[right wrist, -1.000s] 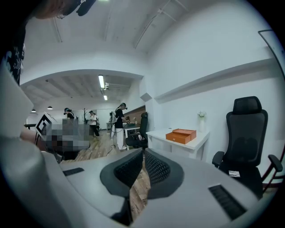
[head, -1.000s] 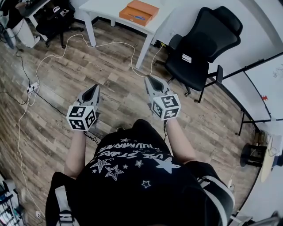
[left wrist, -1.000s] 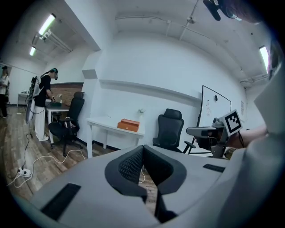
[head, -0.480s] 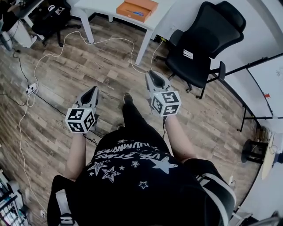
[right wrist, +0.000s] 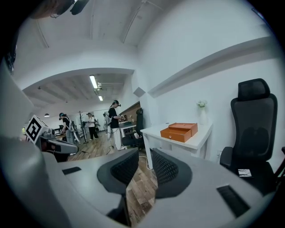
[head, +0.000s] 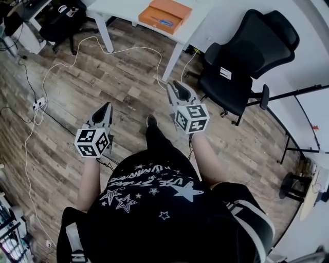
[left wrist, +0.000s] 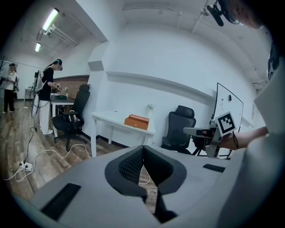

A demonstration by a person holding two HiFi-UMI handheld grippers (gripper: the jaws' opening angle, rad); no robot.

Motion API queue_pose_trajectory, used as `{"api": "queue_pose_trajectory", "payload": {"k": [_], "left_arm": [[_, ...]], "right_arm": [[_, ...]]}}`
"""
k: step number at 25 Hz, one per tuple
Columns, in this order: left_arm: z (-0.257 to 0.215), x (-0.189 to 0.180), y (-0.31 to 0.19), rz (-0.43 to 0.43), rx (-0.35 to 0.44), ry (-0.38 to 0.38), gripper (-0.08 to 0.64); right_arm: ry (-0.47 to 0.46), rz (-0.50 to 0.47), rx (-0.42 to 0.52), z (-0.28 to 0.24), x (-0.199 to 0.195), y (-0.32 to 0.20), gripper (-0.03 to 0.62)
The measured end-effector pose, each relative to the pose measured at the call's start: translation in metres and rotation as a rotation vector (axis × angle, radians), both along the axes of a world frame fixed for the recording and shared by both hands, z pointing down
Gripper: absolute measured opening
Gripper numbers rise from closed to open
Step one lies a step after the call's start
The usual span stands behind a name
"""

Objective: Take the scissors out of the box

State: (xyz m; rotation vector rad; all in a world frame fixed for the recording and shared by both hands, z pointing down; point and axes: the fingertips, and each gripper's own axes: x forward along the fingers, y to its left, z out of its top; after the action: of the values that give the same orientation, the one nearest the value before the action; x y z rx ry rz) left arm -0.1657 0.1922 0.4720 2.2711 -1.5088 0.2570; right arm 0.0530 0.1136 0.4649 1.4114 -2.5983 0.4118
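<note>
Scissors [head: 165,21] in box [head: 153,16], well ahead of opening, empty right jaws.

Open floor [head: 123,82] ahead to white table [head: 121,7]; office chair [head: 241,67] right of it; cables [head: 133,49] cross floor.

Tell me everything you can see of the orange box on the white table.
The orange box is flat, rectangular, cardboard-like, in two parts: a lower front tray and a higher part behind it. Something small and blue, likely the scissors, lies in the tray. It sits level at the end of the white table nearest the black chair; only the table touches it.
</note>
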Motion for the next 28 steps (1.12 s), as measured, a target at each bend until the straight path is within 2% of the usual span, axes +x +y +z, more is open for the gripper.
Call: {"api": "queue_pose_trajectory", "payload": {"k": [2, 14, 21, 28], "left_arm": [[0.001, 0.001, -0.023, -0.004, -0.005, 0.004, 0.018], [-0.009, 0.016, -0.146, -0.026, 0.007, 0.021, 0.018], [-0.003, 0.023, -0.192, -0.047, -0.020, 0.015, 0.018], [0.001, 0.032, -0.231, -0.076, -0.035, 0.010, 0.018]], "right_arm": [[0.004, -0.013, -0.002, 0.002, -0.001, -0.024, 0.106], [-0.010, -0.047, -0.038, 0.000, 0.005, -0.152, 0.212], [-0.026, -0.062, -0.091, 0.016, 0.010, -0.204, 0.225], [-0.045, -0.059, -0.098, 0.025, 0.023, -0.246, 0.225]]}}
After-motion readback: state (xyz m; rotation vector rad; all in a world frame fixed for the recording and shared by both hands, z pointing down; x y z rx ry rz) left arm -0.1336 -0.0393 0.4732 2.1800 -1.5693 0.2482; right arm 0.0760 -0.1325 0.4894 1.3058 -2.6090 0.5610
